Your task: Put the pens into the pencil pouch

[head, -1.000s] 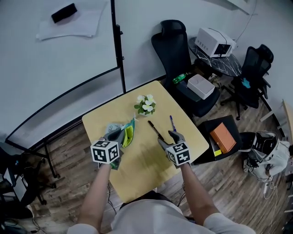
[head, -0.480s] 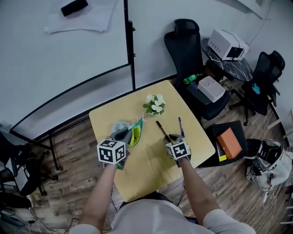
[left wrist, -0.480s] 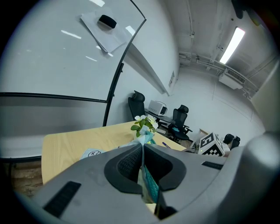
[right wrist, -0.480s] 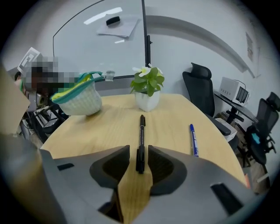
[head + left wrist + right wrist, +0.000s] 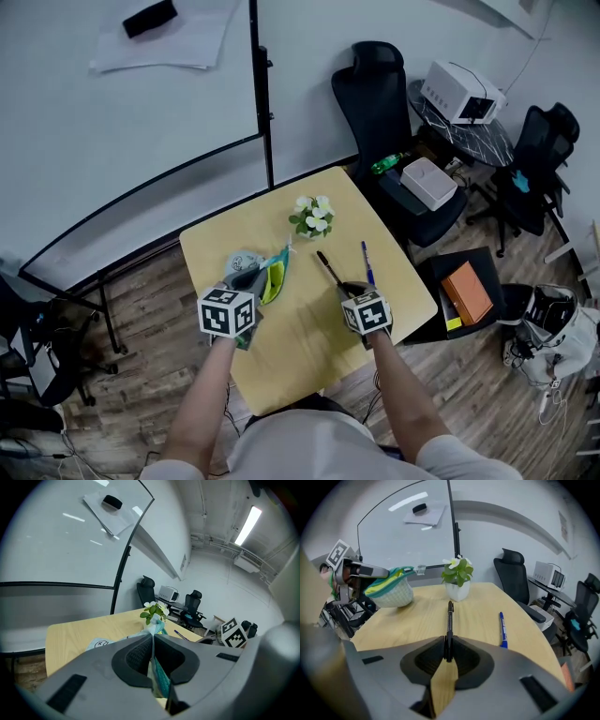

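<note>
Right tool [image 5: 446, 644] pinches the black pen [image 5: 450, 618] by its end; light, stiff, probably slippery, it may pivot. Left tool [image 5: 153, 644] clamps the floppy pouch [image 5: 391, 592].

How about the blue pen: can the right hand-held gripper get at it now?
Probably not yet: the right hand-held gripper is shut on the black pen. The blue pen itself lies uncovered on the table beside it.

Cool, dim indoor light, ceiling strip lamp [image 5: 248, 520] glaring, fisheye edges darkly vignetted
</note>
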Demonstrator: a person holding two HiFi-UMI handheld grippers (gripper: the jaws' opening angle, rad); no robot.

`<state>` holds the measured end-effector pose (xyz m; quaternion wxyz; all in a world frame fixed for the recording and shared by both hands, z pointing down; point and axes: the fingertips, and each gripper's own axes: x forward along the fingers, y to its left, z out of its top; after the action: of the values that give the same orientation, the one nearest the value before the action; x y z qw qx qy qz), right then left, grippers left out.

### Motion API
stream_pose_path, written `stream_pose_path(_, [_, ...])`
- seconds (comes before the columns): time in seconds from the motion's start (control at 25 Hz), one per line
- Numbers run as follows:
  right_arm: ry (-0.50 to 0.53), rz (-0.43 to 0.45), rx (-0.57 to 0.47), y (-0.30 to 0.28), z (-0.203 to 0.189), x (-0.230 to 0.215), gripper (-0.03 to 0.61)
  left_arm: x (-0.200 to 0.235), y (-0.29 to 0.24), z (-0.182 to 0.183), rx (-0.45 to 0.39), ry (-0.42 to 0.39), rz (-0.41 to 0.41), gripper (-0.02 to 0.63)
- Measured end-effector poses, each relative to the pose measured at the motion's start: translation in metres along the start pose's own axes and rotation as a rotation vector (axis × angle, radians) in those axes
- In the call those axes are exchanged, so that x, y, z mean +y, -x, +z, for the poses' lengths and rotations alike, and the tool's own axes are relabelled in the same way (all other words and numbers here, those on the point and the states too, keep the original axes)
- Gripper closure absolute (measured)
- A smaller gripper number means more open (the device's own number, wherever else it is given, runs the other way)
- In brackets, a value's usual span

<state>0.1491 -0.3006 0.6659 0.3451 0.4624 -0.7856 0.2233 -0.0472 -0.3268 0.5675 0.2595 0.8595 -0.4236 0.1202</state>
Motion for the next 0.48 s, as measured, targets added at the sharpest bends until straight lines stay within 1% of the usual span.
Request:
stream_pose_path(0.2, [0.039, 0.0, -0.099, 0.037, 0.024, 0.007, 0.519, -0.002, -0.003, -0.002, 0.008, -0.012, -0.006, 0.594])
stream_pose_path(0.36, [0.078, 0.035, -0.156, 0.062, 0.045, 0.026, 0.519, -0.004, -0.007, -0.004, 0.017, -0.024, -0.005, 0.594])
stream_pose_path(0.48, [0.113, 0.068, -0.174, 0.074, 0.054, 0.043, 0.519, -0.006, -0.01, -0.005, 0.019, -0.026, -0.006, 0.594])
